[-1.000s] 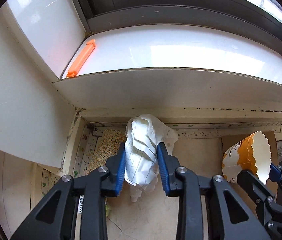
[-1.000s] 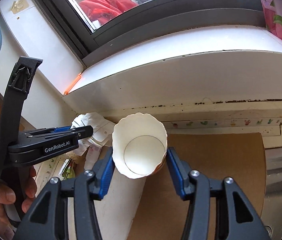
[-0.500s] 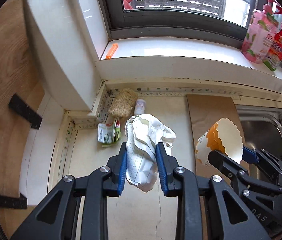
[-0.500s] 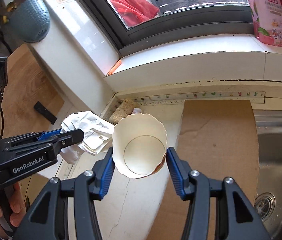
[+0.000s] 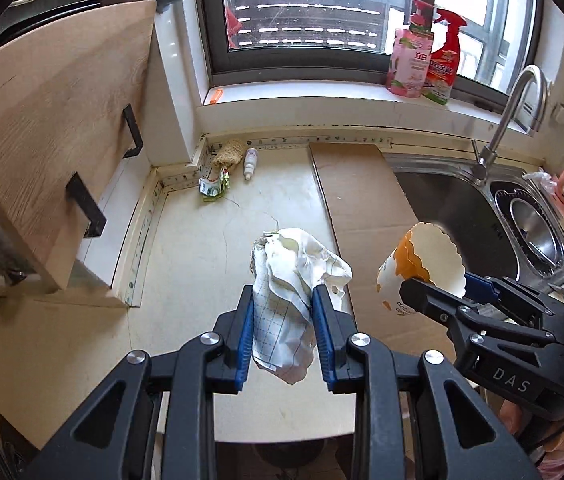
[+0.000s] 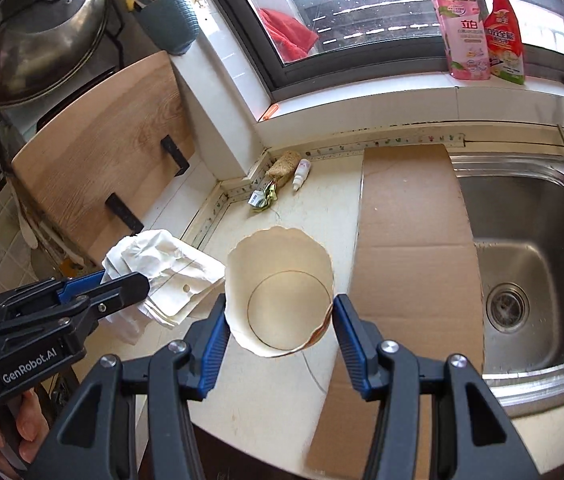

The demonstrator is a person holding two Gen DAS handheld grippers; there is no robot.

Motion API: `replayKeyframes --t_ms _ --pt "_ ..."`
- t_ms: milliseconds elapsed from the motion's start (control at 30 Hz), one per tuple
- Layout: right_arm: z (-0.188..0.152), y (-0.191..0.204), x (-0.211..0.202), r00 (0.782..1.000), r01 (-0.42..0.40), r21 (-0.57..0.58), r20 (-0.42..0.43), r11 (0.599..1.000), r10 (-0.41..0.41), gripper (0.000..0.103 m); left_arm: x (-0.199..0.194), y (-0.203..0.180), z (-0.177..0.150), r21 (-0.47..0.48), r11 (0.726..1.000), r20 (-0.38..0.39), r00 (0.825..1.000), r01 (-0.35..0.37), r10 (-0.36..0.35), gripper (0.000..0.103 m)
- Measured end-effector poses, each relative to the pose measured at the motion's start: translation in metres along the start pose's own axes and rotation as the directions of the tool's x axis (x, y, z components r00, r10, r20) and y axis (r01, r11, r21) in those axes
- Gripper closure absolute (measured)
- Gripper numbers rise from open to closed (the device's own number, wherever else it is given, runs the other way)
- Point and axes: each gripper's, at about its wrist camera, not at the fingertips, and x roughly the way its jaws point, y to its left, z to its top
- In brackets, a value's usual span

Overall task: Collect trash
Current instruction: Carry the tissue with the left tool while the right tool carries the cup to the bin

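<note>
My left gripper [image 5: 283, 300] is shut on a crumpled white paper wad [image 5: 289, 276] and holds it above the cream counter [image 5: 186, 264]. It also shows in the right wrist view [image 6: 158, 264]. My right gripper [image 6: 280, 312] is shut on a white and orange paper cup [image 6: 282, 292], its mouth facing the camera. The cup shows to the right in the left wrist view [image 5: 421, 264]. A crumpled green and white wrapper [image 5: 214, 186] lies on the counter near the back left corner.
A loofah [image 5: 229, 154] and a small white bottle [image 5: 250, 162] lie by the back wall. Cardboard [image 5: 361, 208] covers the counter beside the steel sink [image 6: 529, 276] with its tap [image 5: 509, 116]. Two cleaner bottles [image 5: 427, 64] stand on the sill. A wooden board [image 5: 54, 128] leans at left.
Both grippers have pulled back and up from the window wall with the paper wad and the cup still held. Much more of the counter and the sink has come into view.
</note>
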Motion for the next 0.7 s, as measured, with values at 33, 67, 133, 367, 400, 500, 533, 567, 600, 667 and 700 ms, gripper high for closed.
replayKeyframes --t_ms 33,67,133,367,400,500,533,567,600,667,700 --pt "-0.013 0.006 -0.009 1.000 0.010 -0.005 0.003 1.000 -0.010 0.052 -0.008 -0.001 -0.014 -0.005 1.000 0.007 1.000 0.016 -0.016 0.077" --pt "-0.025 0.012 -0.017 1.000 0.022 -0.012 0.005 1.000 -0.022 0.052 -0.014 -0.001 -0.025 -0.006 1.000 0.016 1.000 0.021 -0.021 0.077" --pt "-0.050 0.023 -0.033 0.999 0.049 -0.026 0.009 0.998 -0.048 0.052 -0.026 -0.003 -0.051 -0.008 1.000 0.027 0.999 0.029 -0.029 0.077" --pt "-0.142 0.046 -0.065 0.994 0.102 -0.054 -0.039 0.993 -0.104 0.052 -0.045 -0.016 -0.141 -0.050 0.996 -0.027 0.997 0.069 -0.070 0.077" --pt "-0.155 0.047 -0.066 0.993 0.105 -0.060 -0.056 0.993 -0.108 0.052 -0.044 -0.019 -0.153 -0.054 0.996 -0.042 0.996 0.070 -0.072 0.077" --pt "-0.191 0.045 -0.063 0.986 0.108 -0.054 -0.125 0.993 -0.114 0.052 -0.040 -0.027 -0.189 -0.050 0.997 -0.090 0.994 0.057 -0.061 0.077" --pt "-0.203 0.044 -0.061 0.982 0.112 -0.052 -0.149 0.992 -0.118 0.052 -0.037 -0.029 -0.199 -0.048 0.998 -0.107 0.993 0.047 -0.052 0.077" --pt "-0.214 0.042 -0.059 0.977 0.114 -0.053 -0.174 0.992 -0.122 0.052 -0.032 -0.030 -0.210 -0.049 0.998 -0.130 0.990 0.041 -0.047 0.077" --pt "-0.225 0.039 -0.056 0.972 0.116 -0.054 -0.198 0.992 -0.124 0.052 -0.027 -0.030 -0.220 -0.055 0.998 -0.156 0.987 0.039 -0.048 0.077" --pt "-0.245 0.034 -0.050 0.961 0.116 -0.057 -0.244 0.992 -0.126 0.052 -0.014 -0.031 -0.238 -0.070 0.997 -0.209 0.977 0.037 -0.051 0.077" --pt "-0.251 0.032 -0.046 0.957 0.115 -0.060 -0.261 0.992 -0.127 0.052 -0.007 -0.032 -0.247 -0.076 0.997 -0.232 0.971 0.033 -0.050 0.077"
